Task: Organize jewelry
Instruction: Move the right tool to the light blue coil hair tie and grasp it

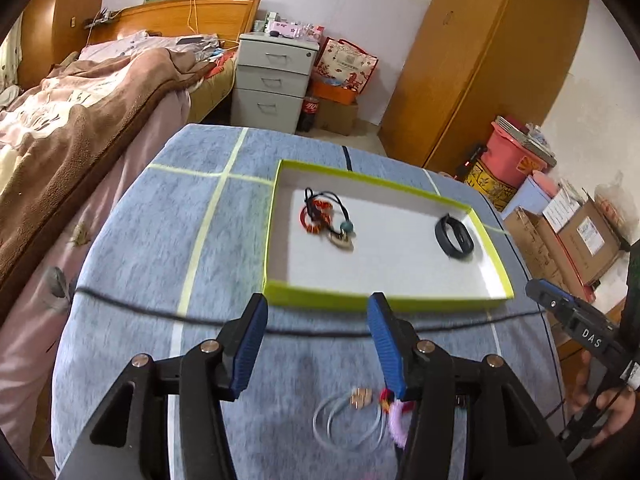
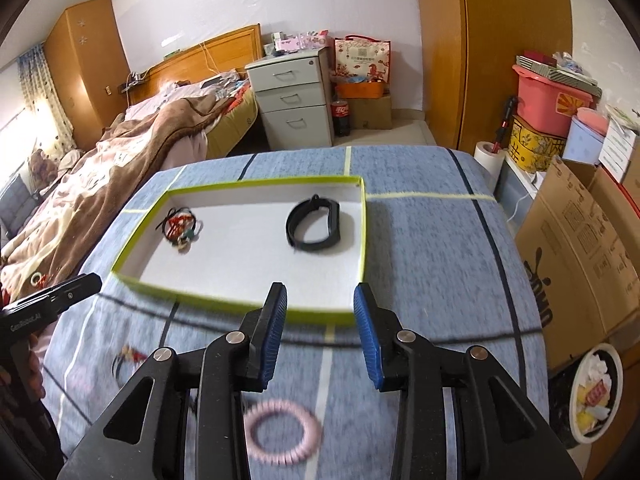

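Picking which claw is nearer to the pink bracelet (image 2: 283, 433).
It lies flat on the surface just under the right claw (image 2: 320, 332), nearer than the tray (image 2: 362, 240). Both the right claw and the left claw (image 1: 316, 346) are open and hold nothing.

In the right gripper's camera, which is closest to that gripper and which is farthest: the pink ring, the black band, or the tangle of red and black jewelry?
From the right gripper:
1. Pink ring, on the blue cloth just below the fingers, outside the box.
2. Black band, inside the green-edged box, ahead and near its right side.
3. Red and black tangle, in the box's far left corner.
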`<state>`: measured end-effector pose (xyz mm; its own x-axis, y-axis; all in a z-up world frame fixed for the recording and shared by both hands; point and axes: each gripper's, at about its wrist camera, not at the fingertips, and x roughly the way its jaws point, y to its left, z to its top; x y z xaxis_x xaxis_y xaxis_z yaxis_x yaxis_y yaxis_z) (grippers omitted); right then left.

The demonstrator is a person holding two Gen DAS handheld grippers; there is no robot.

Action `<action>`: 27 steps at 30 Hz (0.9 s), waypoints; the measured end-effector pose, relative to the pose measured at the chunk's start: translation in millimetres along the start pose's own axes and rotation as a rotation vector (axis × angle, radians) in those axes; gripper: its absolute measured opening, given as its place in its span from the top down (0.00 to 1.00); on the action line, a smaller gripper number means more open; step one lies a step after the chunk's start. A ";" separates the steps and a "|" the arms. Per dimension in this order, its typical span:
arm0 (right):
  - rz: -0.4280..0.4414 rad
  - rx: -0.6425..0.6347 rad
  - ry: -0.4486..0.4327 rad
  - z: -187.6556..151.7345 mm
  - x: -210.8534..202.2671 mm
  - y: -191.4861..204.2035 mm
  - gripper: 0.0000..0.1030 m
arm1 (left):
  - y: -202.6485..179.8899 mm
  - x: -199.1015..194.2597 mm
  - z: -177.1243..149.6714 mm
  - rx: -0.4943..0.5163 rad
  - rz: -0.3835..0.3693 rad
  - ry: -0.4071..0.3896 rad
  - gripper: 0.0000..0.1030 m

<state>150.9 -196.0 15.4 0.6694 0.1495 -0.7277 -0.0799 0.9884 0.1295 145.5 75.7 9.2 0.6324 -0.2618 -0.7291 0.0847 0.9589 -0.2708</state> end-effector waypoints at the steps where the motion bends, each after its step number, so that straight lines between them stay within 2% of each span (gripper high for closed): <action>1: 0.001 0.001 -0.001 -5.0 -3.5 -0.9 0.65 | 0.2 -2.7 -3.8 -0.004 -0.006 -0.001 0.48; 4: -0.002 -0.002 0.005 -18.8 -12.6 -3.3 0.65 | 2.1 -12.4 -18.0 -0.027 -0.039 -0.012 0.48; 7: -0.005 -0.013 0.006 -33.4 -22.4 -4.1 0.65 | 1.0 -17.3 -30.9 -0.015 -0.023 -0.013 0.48; 10: -0.010 -0.011 0.010 -46.6 -29.8 -7.0 0.65 | 3.1 -21.8 -43.8 -0.031 -0.059 -0.004 0.48; 19: 0.001 -0.011 0.052 -88.3 -46.7 -16.6 0.65 | 4.6 -32.8 -69.9 -0.026 -0.083 -0.001 0.47; 21: 0.012 -0.006 0.065 -97.4 -49.1 -17.9 0.64 | 5.7 -33.8 -72.7 -0.037 -0.095 0.005 0.47; 23: 0.024 -0.001 0.071 -105.6 -51.3 -17.9 0.57 | 7.1 -35.1 -77.1 -0.047 -0.110 0.007 0.47; 27: 0.022 -0.019 0.098 -118.3 -51.4 -15.5 0.55 | 7.8 -33.0 -82.7 -0.055 -0.126 0.035 0.47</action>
<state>30.3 -215.6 -28.9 0.5923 0.1726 -0.7870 -0.1086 0.9850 0.1343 61.6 82.7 -20.9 0.5922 -0.3839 -0.7085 0.1188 0.9112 -0.3945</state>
